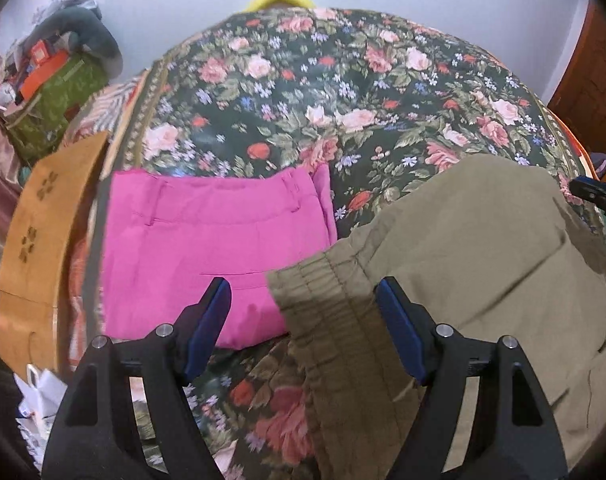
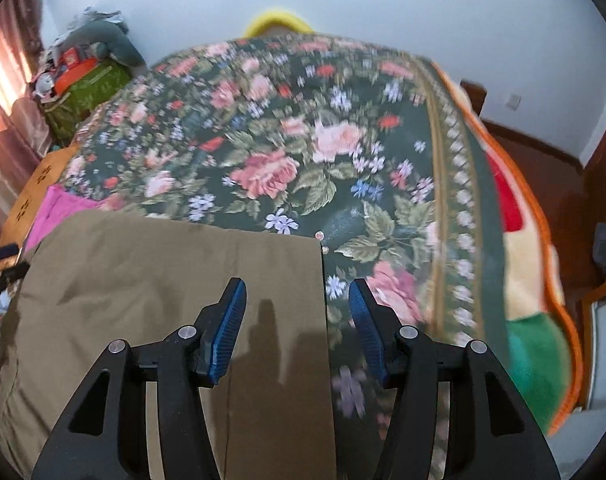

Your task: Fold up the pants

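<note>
Olive-khaki pants (image 1: 483,248) lie spread on a floral blanket (image 1: 303,92). Their gathered elastic waistband (image 1: 323,312) runs between my left gripper's fingers. My left gripper (image 1: 303,300) is open and hovers over the waistband without holding it. In the right wrist view the pants (image 2: 163,280) end in a straight edge. My right gripper (image 2: 297,304) is open, its jaws straddling that right edge above the cloth. The right gripper's tip also shows at the right edge of the left wrist view (image 1: 595,194).
Folded pink pants (image 1: 207,240) lie to the left of the khaki ones. A brown paper bag (image 1: 43,232) sits at the bed's left side. A cluttered green box (image 1: 59,92) stands far left. The blanket's orange edge (image 2: 559,280) drops to a wooden floor (image 2: 543,168) on the right.
</note>
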A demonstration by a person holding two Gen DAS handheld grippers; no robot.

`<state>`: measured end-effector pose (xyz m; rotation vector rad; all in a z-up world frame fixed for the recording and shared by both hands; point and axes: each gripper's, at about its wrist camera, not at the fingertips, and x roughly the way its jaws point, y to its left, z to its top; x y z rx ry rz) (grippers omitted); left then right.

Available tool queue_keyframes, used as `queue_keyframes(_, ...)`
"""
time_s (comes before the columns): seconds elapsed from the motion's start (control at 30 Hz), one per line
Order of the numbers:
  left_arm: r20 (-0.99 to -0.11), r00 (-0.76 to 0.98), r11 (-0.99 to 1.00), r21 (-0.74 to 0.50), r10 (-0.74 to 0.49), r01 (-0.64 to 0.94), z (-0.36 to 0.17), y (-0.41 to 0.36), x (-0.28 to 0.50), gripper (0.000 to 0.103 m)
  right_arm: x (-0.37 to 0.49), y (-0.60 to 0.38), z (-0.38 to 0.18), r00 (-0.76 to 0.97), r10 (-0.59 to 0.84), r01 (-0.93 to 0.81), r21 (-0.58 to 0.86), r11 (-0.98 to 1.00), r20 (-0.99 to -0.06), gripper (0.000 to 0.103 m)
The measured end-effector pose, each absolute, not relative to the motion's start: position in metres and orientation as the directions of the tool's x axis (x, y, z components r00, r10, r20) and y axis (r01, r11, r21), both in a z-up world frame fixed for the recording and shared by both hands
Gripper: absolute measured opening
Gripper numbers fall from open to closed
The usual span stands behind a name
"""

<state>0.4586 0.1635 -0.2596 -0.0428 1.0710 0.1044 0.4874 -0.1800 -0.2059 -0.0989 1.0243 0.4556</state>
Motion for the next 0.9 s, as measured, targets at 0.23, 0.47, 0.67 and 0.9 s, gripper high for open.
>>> queue_keyframes(0.23, -0.894, 0.448, 0.99, -0.056, 0.006, -0.126, -0.278, 0.17, 0.474, 0.088, 0.515, -0.168, -0.234, 0.386, 0.325, -0.368, 0.179, 0.913, -0.863, 0.052)
queue_keyframes(0.47, -0.891, 0.446, 0.986, -0.138, -0.08, -0.098, -0.28, 0.171, 0.475, 0.067, 0.505, -0.144, -0.237, 0.398, 0.264, -0.446, 0.066, 0.892, -0.878, 0.031)
queue_keyframes(0.67, -0.875, 0.483, 0.986, -0.113, -0.041, -0.121, -0.271, 0.165, 0.469, 0.051, 0.488, -0.14, -0.227, 0.496, 0.229, -0.451, -0.024, 0.892, -0.838, 0.012)
queue_keyframes(0.9, -0.833, 0.552, 0.992, -0.032, 0.042, -0.124, -0.231, 0.161, 0.459, 0.045, 0.482, -0.159, -0.176, 0.599, 0.256, -0.411, -0.017, 0.912, -0.758, 0.012)
